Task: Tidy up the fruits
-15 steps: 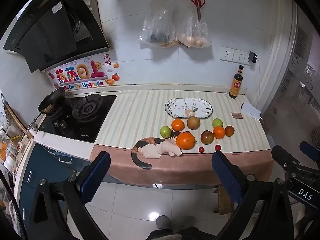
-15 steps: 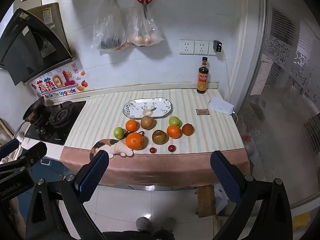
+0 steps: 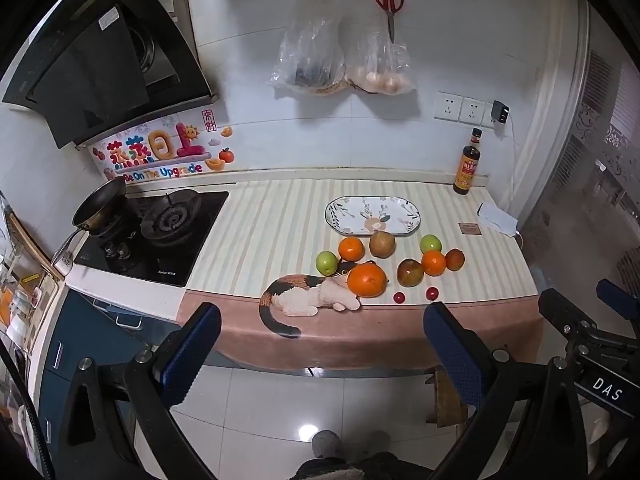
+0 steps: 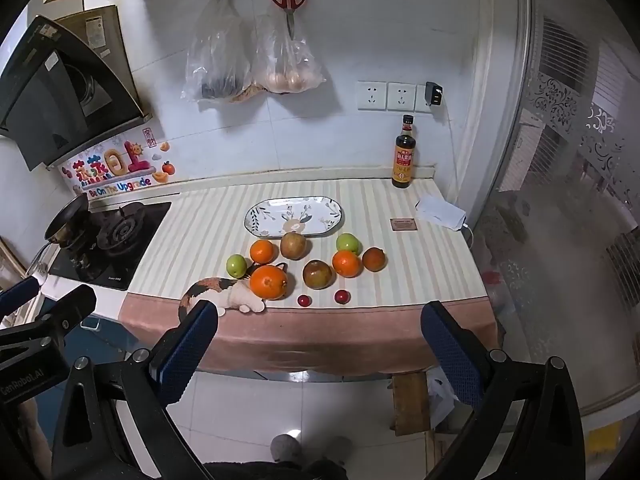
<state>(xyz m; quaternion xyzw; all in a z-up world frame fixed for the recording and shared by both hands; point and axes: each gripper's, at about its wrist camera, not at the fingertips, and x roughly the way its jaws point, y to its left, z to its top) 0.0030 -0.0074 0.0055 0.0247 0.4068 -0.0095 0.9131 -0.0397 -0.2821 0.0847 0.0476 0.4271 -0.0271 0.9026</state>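
Note:
Several fruits lie on the striped counter: a large orange, smaller oranges, two green apples, a brown pear, a dark apple and two small red fruits. An empty patterned oval plate sits behind them. My left gripper is open and empty, off the counter's front edge. My right gripper is open and empty, likewise back from the counter.
A cat figurine lies by the large orange. A gas stove with a pan is at left. A sauce bottle, a white cloth and a small card are at back right. Bags hang on the wall.

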